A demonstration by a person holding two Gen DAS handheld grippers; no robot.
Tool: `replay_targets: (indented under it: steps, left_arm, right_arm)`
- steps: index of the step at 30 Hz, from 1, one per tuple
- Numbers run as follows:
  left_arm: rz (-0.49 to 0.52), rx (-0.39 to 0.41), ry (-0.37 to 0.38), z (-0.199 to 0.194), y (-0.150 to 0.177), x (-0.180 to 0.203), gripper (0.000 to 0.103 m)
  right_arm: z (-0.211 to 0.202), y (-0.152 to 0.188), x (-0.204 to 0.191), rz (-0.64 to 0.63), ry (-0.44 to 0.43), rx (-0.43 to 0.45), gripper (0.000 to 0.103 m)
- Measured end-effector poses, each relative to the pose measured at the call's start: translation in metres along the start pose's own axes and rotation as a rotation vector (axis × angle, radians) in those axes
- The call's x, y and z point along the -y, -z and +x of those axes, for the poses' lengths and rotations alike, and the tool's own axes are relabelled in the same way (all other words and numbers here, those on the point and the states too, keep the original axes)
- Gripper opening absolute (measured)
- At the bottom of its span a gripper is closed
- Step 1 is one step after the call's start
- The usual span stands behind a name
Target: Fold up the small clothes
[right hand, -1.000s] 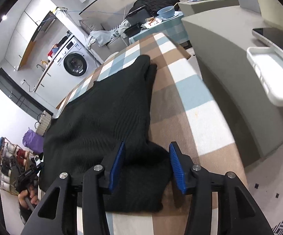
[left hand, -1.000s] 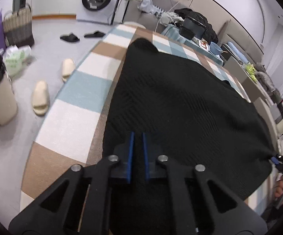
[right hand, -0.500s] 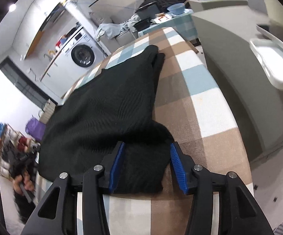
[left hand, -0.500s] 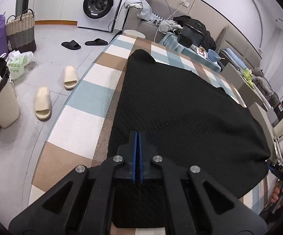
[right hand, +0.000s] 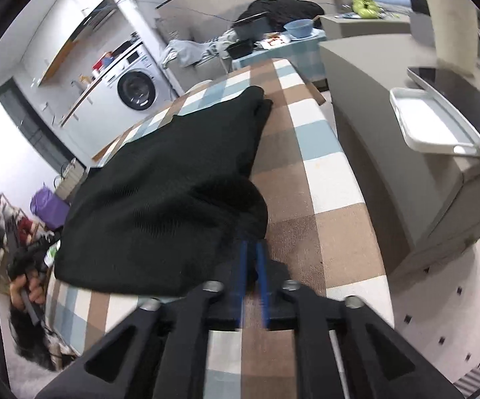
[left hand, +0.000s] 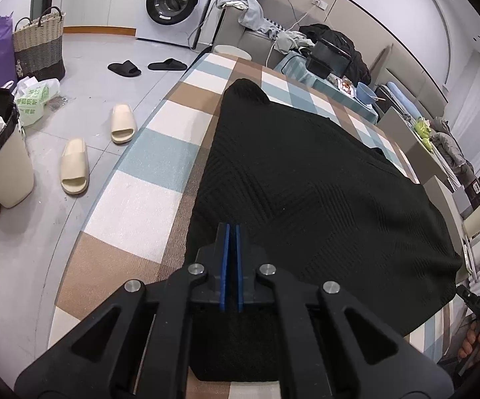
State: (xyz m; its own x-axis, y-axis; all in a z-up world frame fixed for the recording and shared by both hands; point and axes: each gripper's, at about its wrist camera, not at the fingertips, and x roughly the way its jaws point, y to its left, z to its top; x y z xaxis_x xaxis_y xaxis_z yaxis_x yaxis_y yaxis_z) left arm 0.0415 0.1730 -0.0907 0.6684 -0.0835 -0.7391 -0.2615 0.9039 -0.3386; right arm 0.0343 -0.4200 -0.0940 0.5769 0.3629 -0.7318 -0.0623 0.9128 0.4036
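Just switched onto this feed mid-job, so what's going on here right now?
A person with a handheld gripper in each hand is folding a black knit garment spread on a checked table. The left gripper is pinched shut on the garment's near edge. The right gripper has its blue pads nearly together at the opposite near corner, apparently clamping the cloth, though that view is blurred. No fold has been laid over yet.

Right hand-held gripper (right hand: 252, 249) blurred — grip on sweater (right hand: 160, 199) unclear.
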Motion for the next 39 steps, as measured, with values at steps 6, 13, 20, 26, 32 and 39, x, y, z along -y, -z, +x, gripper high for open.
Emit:
replay_targets:
  steps: [6, 13, 20, 26, 32, 39]
  left_arm:
    - [0.011, -0.008, 0.016, -0.001, 0.006, 0.006, 0.028]
    - [0.045, 0.008, 0.000, -0.009, 0.012, 0.013, 0.046]
    - [0.050, 0.034, 0.018, -0.013, 0.005, 0.018, 0.047]
    - [0.130, 0.049, 0.074, -0.012, 0.003, 0.054, 0.061]
    - [0.297, -0.031, 0.102, 0.023, 0.020, 0.109, 0.063]
    - [0.420, -0.087, 0.038, 0.043, 0.042, 0.121, 0.063]
  right_arm:
    - [0.024, -0.006, -0.018, -0.037, 0.009, -0.009, 0.049]
    - [0.020, 0.000, -0.023, -0.068, -0.103, 0.047, 0.013]
    - [0.020, 0.009, -0.009, -0.053, 0.014, -0.067, 0.032]
    - [-0.011, -0.015, -0.034, -0.073, 0.058, 0.142, 0.043]
    - [0.048, -0.025, -0.101, -0.372, 0.075, 0.030, 0.043]
    - [0.079, -0.017, -0.079, -0.419, 0.174, -0.048, 0.042]
